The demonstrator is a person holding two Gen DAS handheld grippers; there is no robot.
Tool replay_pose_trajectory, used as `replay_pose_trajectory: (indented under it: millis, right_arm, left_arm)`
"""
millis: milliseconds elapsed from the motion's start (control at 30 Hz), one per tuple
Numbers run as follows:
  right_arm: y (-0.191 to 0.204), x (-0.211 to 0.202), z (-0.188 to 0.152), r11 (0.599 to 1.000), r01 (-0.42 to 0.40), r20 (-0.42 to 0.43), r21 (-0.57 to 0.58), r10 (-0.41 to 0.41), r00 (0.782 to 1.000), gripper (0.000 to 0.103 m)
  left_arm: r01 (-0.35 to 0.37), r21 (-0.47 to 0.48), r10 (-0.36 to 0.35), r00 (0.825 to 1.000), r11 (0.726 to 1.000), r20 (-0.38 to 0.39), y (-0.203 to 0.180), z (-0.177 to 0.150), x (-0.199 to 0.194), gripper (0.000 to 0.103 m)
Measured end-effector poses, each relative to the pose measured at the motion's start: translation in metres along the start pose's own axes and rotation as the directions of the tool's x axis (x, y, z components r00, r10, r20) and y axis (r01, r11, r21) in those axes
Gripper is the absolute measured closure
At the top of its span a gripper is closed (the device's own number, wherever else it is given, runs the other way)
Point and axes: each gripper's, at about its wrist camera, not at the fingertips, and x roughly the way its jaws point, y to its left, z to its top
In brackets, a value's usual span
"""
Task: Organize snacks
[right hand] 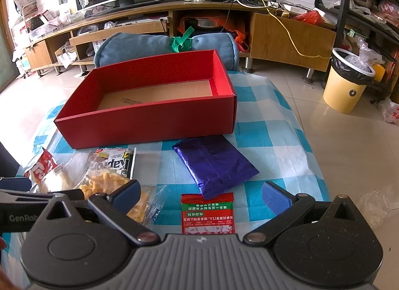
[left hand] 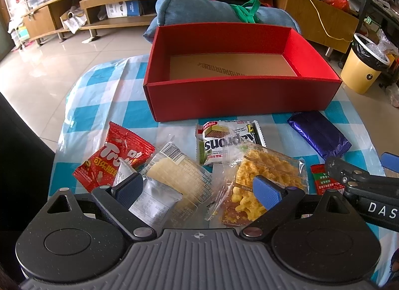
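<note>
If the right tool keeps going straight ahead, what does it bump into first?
Probably the small red-and-green snack packet lying flat between the open right tool fingers, then the shiny purple foil packet. Height above the table is unclear.

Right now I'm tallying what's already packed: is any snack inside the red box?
No: the red box shows only its bare cardboard floor, and the purple packet lies outside it on the checkered cloth.

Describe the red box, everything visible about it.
The red box is a shallow, open-topped rectangular tray of what looks like cardboard: red outer and inner walls, bare brown floor bearing a dark printed strip. It is empty. It sits flat on the blue-and-white checked cloth, at the far side, beyond the snacks, with a blue cushion behind it. No snack or gripper touches it.
</note>
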Motion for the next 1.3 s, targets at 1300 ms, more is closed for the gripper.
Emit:
replay_pose_trajectory:
  millis: [1300]
  right_arm:
    - [0.0002, 0.0031, -0.0011, 1.000, -0.006, -0.015, -0.003, 0.006, 1.000, 0.000]
  left_arm:
    - [-0.003, 0.004, 0.003, 1.000, 1.000, -0.004, 0.0002, -0.0009, 0.0007, 0.006]
